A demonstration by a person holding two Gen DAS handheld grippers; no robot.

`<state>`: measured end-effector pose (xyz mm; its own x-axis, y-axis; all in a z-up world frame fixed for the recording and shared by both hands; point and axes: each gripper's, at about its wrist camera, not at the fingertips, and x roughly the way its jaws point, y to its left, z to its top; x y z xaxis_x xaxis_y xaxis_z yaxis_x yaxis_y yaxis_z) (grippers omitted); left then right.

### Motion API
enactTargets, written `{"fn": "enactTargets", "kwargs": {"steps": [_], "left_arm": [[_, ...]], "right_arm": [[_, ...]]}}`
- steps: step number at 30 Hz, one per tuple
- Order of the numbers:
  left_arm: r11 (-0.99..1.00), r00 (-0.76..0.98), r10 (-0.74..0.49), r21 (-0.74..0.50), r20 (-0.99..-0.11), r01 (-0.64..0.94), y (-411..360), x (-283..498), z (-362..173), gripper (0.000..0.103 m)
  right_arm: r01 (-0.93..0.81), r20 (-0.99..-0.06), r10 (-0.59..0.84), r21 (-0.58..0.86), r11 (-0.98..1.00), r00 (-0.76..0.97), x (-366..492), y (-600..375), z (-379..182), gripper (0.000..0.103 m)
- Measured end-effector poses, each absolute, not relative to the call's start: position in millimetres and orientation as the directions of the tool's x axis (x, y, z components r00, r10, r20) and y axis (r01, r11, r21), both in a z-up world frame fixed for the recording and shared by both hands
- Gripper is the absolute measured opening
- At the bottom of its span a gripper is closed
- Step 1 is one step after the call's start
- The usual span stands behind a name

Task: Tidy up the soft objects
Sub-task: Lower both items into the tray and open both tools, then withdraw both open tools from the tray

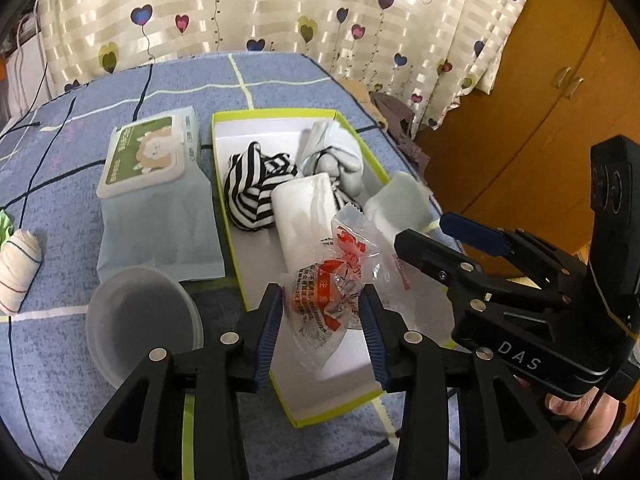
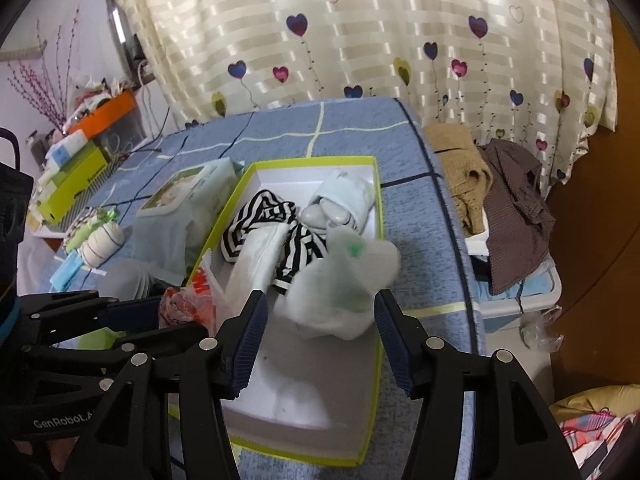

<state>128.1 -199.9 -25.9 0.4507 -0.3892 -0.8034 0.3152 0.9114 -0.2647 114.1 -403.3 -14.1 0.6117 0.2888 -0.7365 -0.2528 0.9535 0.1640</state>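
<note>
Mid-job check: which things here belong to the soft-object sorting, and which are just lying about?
Job:
green-rimmed box
striped cloth
printed plastic packet
pale packet
rolled sock
wipes pack

Lying about:
plastic cup
brown shirt
curtain

Lying open on the blue bedcover: a green-rimmed white box. Sitting inside toward the far end, a bunched striped cloth and a pale grey-blue bundle. Resting across the middle, a white roll. Slumping near the front, a crinkled clear bag with red print; hanging over the right rim, a blurred white pouch.
</note>
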Motion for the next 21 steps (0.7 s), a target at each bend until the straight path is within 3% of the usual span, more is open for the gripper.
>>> {"fn": "enactTargets", "kwargs": {"steps": [21], "left_arm": [[0.873,0.527,-0.481,-0.327,-0.7,0.363,-168,92,14,0.044]], "right_arm": [[-0.233,-0.7,0.264,0.141,0.962,0.664,66,-393,25,0.055]]}}
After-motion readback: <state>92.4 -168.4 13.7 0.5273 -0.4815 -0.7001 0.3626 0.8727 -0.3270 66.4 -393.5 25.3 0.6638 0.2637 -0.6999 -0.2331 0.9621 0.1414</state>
